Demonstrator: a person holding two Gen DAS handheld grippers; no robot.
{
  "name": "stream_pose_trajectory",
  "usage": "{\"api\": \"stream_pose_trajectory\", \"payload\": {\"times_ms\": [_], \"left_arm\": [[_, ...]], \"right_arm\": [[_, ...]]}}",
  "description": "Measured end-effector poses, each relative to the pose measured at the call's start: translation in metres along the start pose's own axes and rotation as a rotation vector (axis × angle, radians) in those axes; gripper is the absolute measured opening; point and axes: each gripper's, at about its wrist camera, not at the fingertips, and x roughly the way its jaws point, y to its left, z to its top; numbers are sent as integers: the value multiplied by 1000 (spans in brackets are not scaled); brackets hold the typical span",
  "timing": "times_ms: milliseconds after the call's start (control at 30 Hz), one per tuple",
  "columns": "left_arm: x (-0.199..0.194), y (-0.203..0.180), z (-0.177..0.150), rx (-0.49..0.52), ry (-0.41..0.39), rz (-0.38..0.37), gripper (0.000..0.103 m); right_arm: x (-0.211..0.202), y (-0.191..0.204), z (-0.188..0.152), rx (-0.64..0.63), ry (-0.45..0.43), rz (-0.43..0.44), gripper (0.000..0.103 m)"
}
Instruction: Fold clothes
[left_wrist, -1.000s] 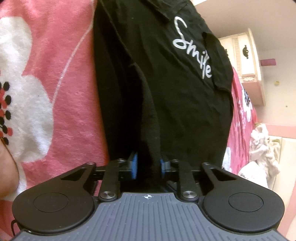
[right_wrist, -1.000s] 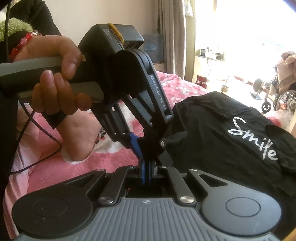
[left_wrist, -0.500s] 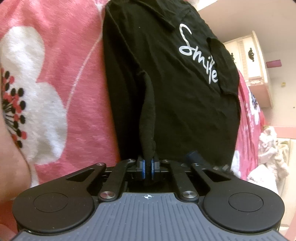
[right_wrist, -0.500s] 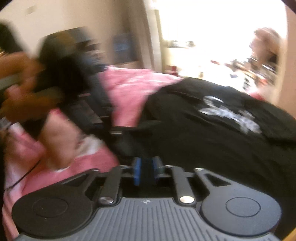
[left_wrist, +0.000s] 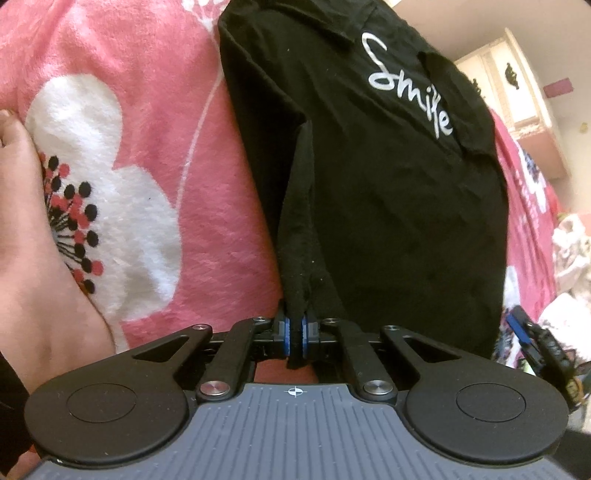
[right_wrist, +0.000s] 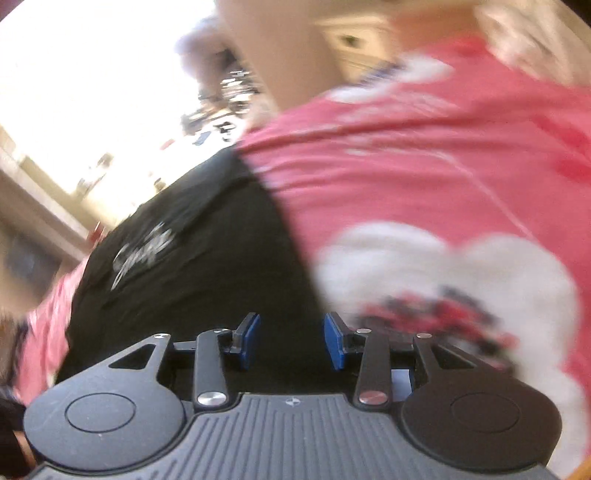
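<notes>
Black shirt (left_wrist: 388, 192) lies flat on the pink blanket (left_wrist: 155, 122); my left gripper (left_wrist: 294, 334) pinches a fold of its near hem; my right gripper (right_wrist: 291, 341) has just been opening, nothing pressed between the pads, above the shirt's edge.

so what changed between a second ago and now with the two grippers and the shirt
The right gripper let go of the black shirt: its jaws have just been opening, nothing is pinched between them now, and it swung away from beside the left gripper toward the shirt's other side. The left gripper went from open around a fold to shut on it. The shirt stayed spread on the pink blanket.
</notes>
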Motion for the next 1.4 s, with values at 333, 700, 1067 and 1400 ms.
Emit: {"api": "stream_pose_trajectory", "payload": {"times_ms": [333,700,1067,1400], "left_arm": [[-5,5,0,42,-19,71,3],[-5,1,-2,76,-38,80,3],[-18,-9,-5,124,-105,80,2],[-69,-20,-15,197,-197,66,2]], "right_arm": [[-10,-37,-29,127,124,61,35],[-13,-34,-50,138,186,40,23],[-15,-21,-56,100,158,4,4],[-49,3,-42,17,93,-32,3]]}}
